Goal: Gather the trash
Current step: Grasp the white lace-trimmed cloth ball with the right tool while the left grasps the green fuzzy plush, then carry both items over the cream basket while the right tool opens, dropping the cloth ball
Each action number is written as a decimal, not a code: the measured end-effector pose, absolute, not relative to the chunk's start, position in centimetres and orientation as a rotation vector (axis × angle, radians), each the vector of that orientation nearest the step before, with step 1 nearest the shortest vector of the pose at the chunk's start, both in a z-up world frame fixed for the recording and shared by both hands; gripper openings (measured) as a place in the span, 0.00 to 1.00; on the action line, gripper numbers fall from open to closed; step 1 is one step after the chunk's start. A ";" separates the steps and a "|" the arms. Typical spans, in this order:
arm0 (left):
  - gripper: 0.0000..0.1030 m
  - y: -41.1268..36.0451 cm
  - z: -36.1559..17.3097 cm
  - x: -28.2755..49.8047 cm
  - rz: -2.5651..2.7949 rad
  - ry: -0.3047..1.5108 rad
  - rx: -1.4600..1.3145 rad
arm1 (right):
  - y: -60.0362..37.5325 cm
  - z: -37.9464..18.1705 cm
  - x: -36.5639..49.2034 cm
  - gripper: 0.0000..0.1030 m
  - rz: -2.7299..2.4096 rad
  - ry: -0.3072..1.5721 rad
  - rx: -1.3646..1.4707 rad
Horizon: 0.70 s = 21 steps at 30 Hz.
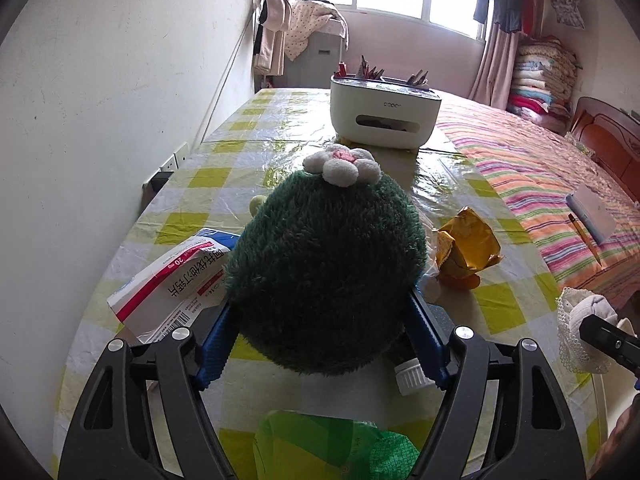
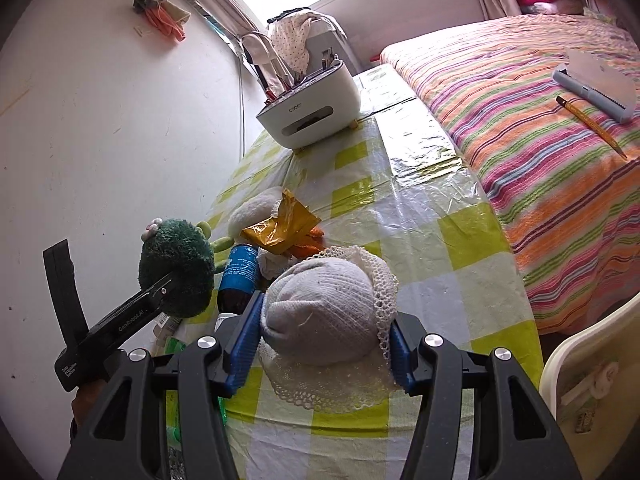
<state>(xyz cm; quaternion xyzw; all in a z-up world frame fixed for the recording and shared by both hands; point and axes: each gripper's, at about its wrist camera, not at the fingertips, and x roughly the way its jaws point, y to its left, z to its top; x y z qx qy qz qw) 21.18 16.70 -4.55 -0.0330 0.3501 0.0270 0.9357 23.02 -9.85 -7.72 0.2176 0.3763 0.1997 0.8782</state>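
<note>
Left gripper (image 1: 320, 320) clamps the green plush toy (image 1: 324, 264). Right gripper (image 2: 320, 344) clamps a grey sock (image 2: 320, 312), just beside that toy above the checked table (image 2: 460, 232).

Both grippers look alike: black plastic arms w/ long cut-out holes, round silver screws at the joints, blue ribbed pads on the jaws. Left gripper (image 1: 320, 344) & right gripper (image 2: 324, 344) match. In the right wrist view, the left one's black side has white letters, "GenRobot.AI".
</note>
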 end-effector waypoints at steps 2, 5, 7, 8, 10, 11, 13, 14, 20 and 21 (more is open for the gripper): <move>0.71 16.0 -4.0 20.5 0.032 0.701 -0.066 | -10.1 -7.6 22.9 0.52 0.410 0.779 0.452; 0.71 14.6 -3.2 19.4 -0.013 0.680 -0.067 | -10.6 -7.4 22.5 0.52 0.387 0.762 0.443; 0.71 13.7 -2.7 18.7 -0.041 0.669 -0.062 | -11.1 -7.2 22.3 0.52 0.366 0.749 0.441; 0.71 13.1 -2.4 18.4 -0.057 0.663 -0.061 | -11.4 -7.2 22.2 0.52 0.352 0.744 0.444; 0.71 12.0 -2.0 17.8 -0.086 0.654 -0.055 | -12.1 -7.2 22.0 0.52 0.322 0.732 0.450; 0.71 11.4 -1.9 17.5 -0.100 0.651 -0.052 | -12.5 -7.2 21.8 0.52 0.303 0.726 0.450; 0.71 10.3 -1.6 16.9 -0.133 0.645 -0.052 | -13.4 -7.1 21.5 0.52 0.270 0.711 0.457; 0.71 9.7 -1.6 16.7 -0.148 0.644 -0.051 | -13.9 -7.1 21.3 0.52 0.257 0.704 0.464; 0.72 6.1 -1.8 15.7 -0.232 0.659 -0.041 | -16.4 -7.0 19.6 0.52 0.167 0.659 0.479; 0.72 5.4 -1.9 15.4 -0.243 0.662 -0.040 | -16.9 -7.0 19.3 0.52 0.156 0.654 0.485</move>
